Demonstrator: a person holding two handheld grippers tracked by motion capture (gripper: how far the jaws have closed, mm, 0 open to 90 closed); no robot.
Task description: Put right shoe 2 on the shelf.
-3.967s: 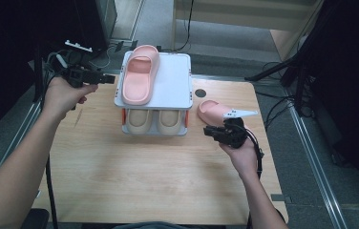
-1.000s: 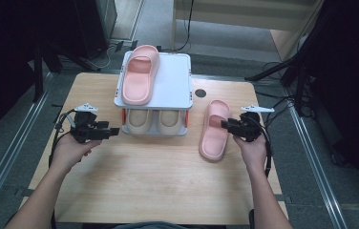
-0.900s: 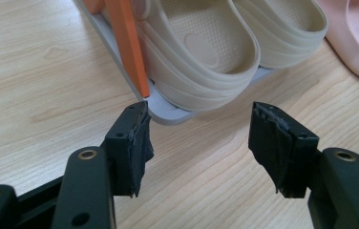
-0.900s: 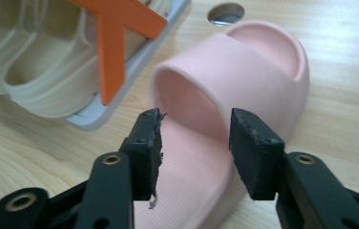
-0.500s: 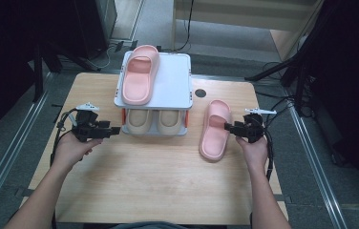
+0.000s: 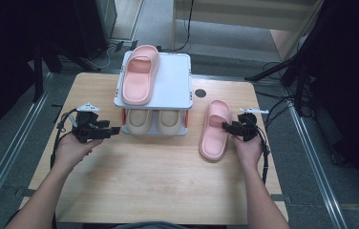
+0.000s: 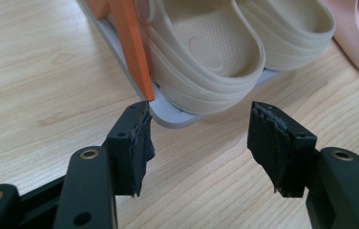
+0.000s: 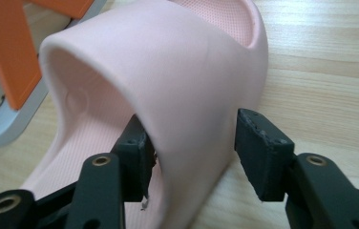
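Observation:
A pink slipper (image 6: 216, 130) lies flat on the wooden table, right of a white two-tier rack (image 6: 170, 81). My right gripper (image 6: 228, 127) straddles the outer side of its strap (image 8: 177, 71). One pad sits under the strap and the other stands a little clear of it. Its jaws have just been closing around that strap. A matching pink slipper (image 6: 139, 74) rests on the rack's top shelf, and a beige pair (image 6: 151, 120) sits on the lower one. My left gripper (image 6: 113, 130) hovers open at the rack's front left corner (image 7: 168, 114), with nothing between its pads.
An orange post (image 7: 130, 47) holds up the rack's corner close to my left jaws. A round black hole (image 6: 200, 92) marks the table behind the loose slipper. Bare wood stretches toward the front edge (image 6: 168, 191). Cables trail from both grippers.
Four seconds ago the right gripper held the slipper raised and the left hand was up at the far left. Now the slipper lies on the table and the left gripper sits low by the rack.

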